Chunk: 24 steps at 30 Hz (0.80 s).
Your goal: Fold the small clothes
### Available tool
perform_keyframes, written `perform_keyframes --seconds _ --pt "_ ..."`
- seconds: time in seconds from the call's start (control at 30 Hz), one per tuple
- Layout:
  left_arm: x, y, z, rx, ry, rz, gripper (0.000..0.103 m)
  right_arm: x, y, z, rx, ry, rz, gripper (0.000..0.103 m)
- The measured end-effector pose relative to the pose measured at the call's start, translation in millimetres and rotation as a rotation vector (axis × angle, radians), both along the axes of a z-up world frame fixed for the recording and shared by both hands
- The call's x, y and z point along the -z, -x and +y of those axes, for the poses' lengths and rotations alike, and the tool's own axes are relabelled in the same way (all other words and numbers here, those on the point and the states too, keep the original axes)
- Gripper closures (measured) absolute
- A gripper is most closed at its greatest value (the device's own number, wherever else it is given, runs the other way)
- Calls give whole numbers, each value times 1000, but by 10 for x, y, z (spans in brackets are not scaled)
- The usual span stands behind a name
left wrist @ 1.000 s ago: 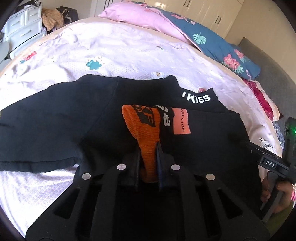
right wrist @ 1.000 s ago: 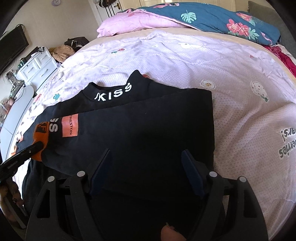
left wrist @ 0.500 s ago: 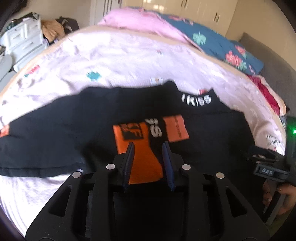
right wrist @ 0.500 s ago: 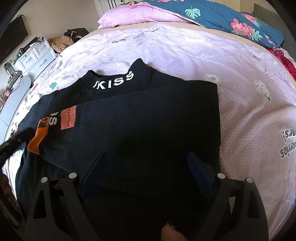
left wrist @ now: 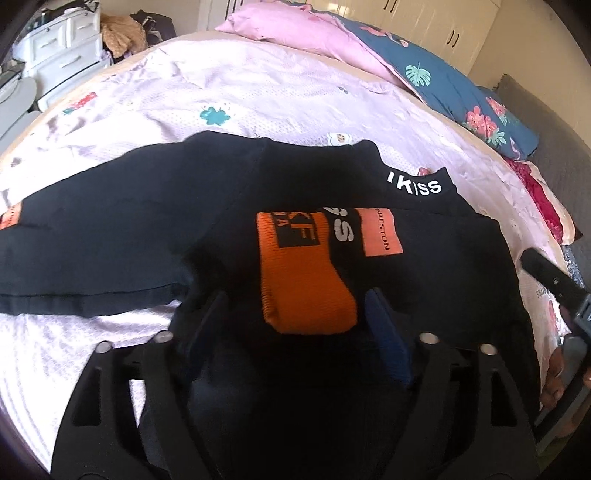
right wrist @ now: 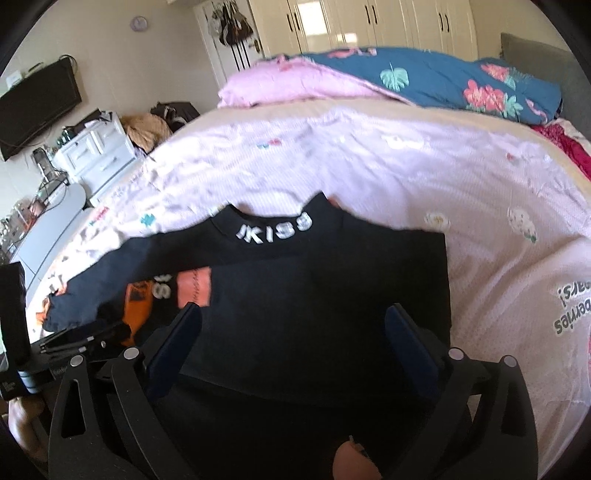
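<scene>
Left hand-held gripper (left wrist: 295,317): black slotted frame, 4 silver screws, blue pads (left wrist: 388,347) (2 visible).

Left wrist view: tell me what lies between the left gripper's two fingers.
In the left wrist view the orange cuff of the black top lies between the opening fingers of the left gripper, released, resting on the folded fabric.

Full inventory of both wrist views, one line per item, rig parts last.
top: 1, black, white lettering on collar, flat on bed, one sleeve folded across body
cuff: 1, orange, end of the folded sleeve, between the left gripper's opening jaws, not pinched
sheet: 1, pale pink, printed, covers bed
quilt: 1, blue floral with pink, far end of bed
drawers: 1, white, beside bed
TV: 1, black, on wall
wardrobe: cream, behind bed
left gripper: black, opening
right gripper: black, opening, nothing between the jaws
</scene>
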<state>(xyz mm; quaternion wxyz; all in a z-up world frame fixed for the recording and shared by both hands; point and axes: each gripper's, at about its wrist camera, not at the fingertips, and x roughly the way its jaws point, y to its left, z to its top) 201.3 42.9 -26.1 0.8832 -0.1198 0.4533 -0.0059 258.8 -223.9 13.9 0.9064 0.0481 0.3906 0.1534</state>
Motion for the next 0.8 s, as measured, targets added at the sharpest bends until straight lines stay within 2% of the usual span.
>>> perform_keyframes --seconds 0.03,0.17,0.4,0.8 --pt "-20 19 11 -5 4 -5 18 -50 38 21 -1 1 -22 4" --pt "-108 85 45 -27 -12 -30 9 -171 134 110 -14 9 -72 4" --pt "-212 213 174 -74 -25 -52 9 -280 243 221 -29 18 -108 4" --pt "-162 402 537 -191 -37 -31 9 -364 411 582 -90 38 -138 4"
